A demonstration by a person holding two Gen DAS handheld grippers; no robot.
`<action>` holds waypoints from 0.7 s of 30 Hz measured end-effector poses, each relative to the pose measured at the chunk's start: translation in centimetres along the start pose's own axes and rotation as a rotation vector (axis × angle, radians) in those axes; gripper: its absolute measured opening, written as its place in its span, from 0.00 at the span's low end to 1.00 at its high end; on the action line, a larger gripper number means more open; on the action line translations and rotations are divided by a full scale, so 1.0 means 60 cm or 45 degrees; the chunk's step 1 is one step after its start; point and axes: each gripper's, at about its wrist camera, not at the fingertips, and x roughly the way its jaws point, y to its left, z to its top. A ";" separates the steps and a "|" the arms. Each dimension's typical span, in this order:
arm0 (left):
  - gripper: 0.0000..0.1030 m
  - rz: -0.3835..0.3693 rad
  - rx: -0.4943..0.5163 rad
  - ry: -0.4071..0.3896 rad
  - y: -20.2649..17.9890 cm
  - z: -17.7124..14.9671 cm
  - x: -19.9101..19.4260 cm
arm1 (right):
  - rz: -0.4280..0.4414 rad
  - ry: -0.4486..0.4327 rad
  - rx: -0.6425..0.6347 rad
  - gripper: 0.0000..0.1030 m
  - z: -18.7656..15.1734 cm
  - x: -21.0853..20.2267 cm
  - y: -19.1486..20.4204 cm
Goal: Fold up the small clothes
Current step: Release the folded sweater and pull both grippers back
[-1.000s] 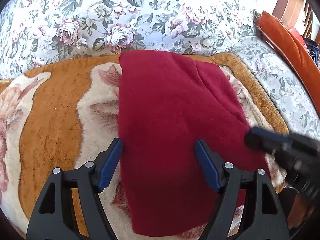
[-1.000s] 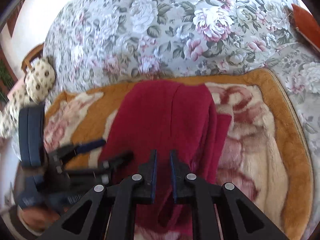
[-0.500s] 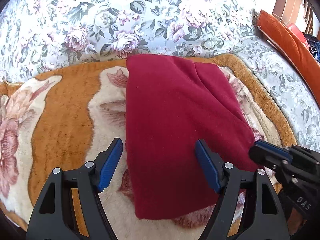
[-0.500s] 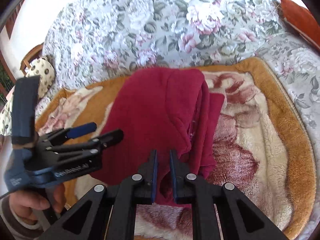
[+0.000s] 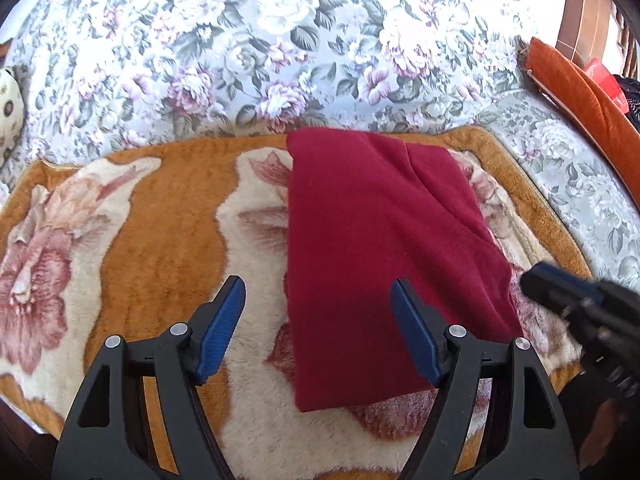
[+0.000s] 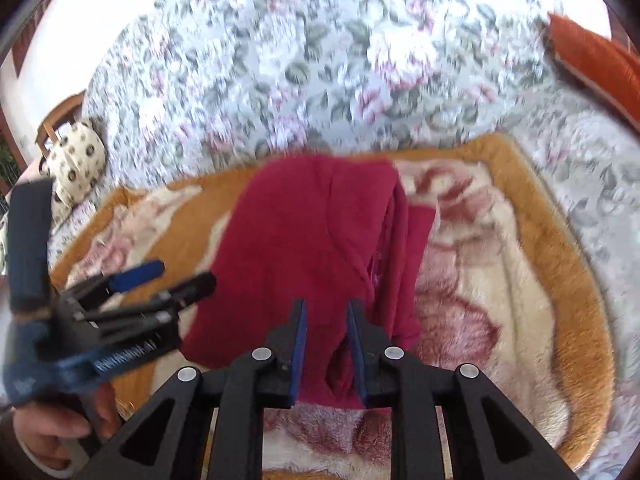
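A folded dark red garment (image 5: 384, 248) lies flat on an orange and cream plush blanket (image 5: 160, 220); it also shows in the right wrist view (image 6: 304, 248). My left gripper (image 5: 320, 320) is open and empty, held above the garment's near left edge. My right gripper (image 6: 326, 320) has its jaws slightly apart over the garment's near right corner; no cloth is pinched between them. The right gripper shows blurred at the right of the left wrist view (image 5: 560, 284). The left gripper shows at the left of the right wrist view (image 6: 160, 284).
The blanket lies on a floral bedspread (image 5: 280, 40). An orange cushion (image 5: 580, 92) lies at the far right. A spotted cream pillow (image 6: 76, 156) sits at the far left beside a wooden chair.
My right gripper's jaws have opened from nearly shut to a small gap. My left gripper has shifted left off the garment. The garment now lies flatter.
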 end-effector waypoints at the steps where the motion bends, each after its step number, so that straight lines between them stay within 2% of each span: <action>1: 0.73 0.010 0.004 -0.010 -0.001 0.000 -0.006 | -0.006 -0.025 -0.001 0.20 0.004 -0.008 0.003; 4: 0.73 0.025 0.013 -0.037 -0.001 0.003 -0.022 | -0.020 -0.092 0.013 0.23 0.018 -0.031 0.009; 8: 0.73 0.039 0.009 -0.088 0.001 0.006 -0.047 | -0.033 -0.129 0.000 0.27 0.030 -0.047 0.023; 15: 0.73 0.048 0.039 -0.135 -0.005 0.010 -0.072 | -0.022 -0.145 0.007 0.29 0.034 -0.057 0.031; 21: 0.73 0.054 0.045 -0.136 -0.006 0.010 -0.076 | -0.023 -0.142 0.022 0.30 0.033 -0.058 0.033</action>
